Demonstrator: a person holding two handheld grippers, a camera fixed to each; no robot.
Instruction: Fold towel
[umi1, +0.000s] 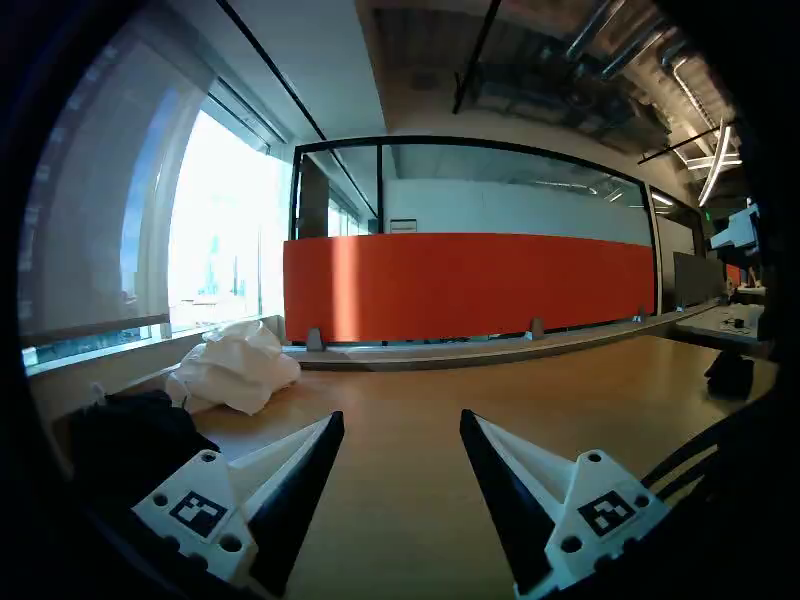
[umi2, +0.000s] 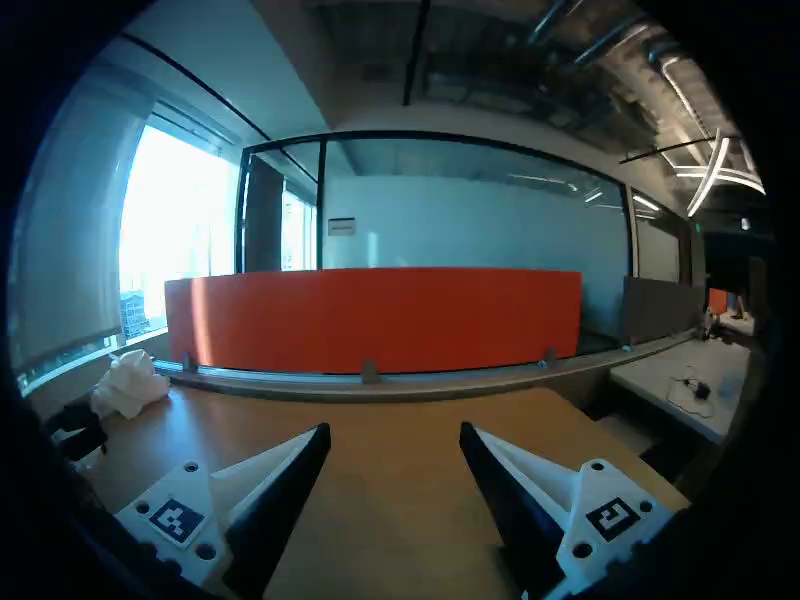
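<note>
We've got the left gripper (umi1: 401, 414) spread wide and empty, facing the orange partition (umi1: 470, 285). The right gripper (umi2: 395, 427) faces it too, fingers apart, nothing between them. The white towel (umi1: 235, 367) lies crumpled just before the partition's left end.

No words, numbers or brand names can be read. A small white sign (umi1: 402, 225) on the glass wall (umi1: 520, 190), just above the orange partition (umi1: 470, 285), is too small to make out. Black-and-white square code markers (umi1: 197, 512), bearing no letters, sit on the left gripper (umi1: 401, 416) and the right gripper (umi2: 395, 428).
</note>
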